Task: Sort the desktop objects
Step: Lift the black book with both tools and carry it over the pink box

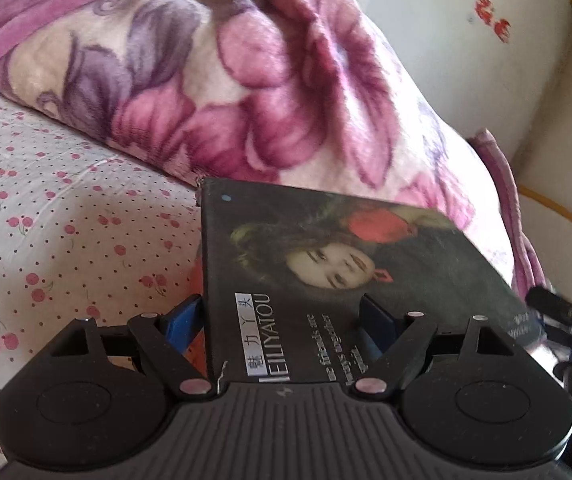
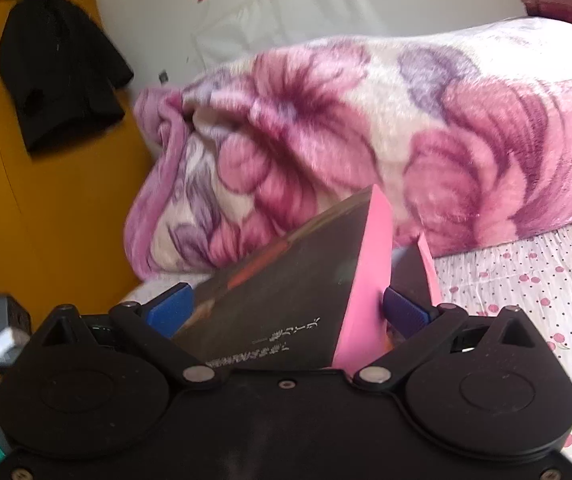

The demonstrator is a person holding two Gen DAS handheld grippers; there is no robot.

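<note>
A dark notebook (image 1: 325,264) with a girl's portrait and the word MEILIYATOU on its cover is held between both grippers above the bed. My left gripper (image 1: 282,320) is shut on its near edge, blue pads on either side. In the right wrist view the same notebook (image 2: 286,280) tilts up to the right, with pink pages (image 2: 369,272) showing at its edge. My right gripper (image 2: 286,316) is shut on it, blue pads pressing both sides.
A folded pink and purple floral blanket (image 1: 206,80) lies just behind the notebook; it also fills the right wrist view (image 2: 405,120). A cherry-print sheet (image 1: 46,220) covers the bed. An orange wall with a black garment (image 2: 58,72) hanging is at left.
</note>
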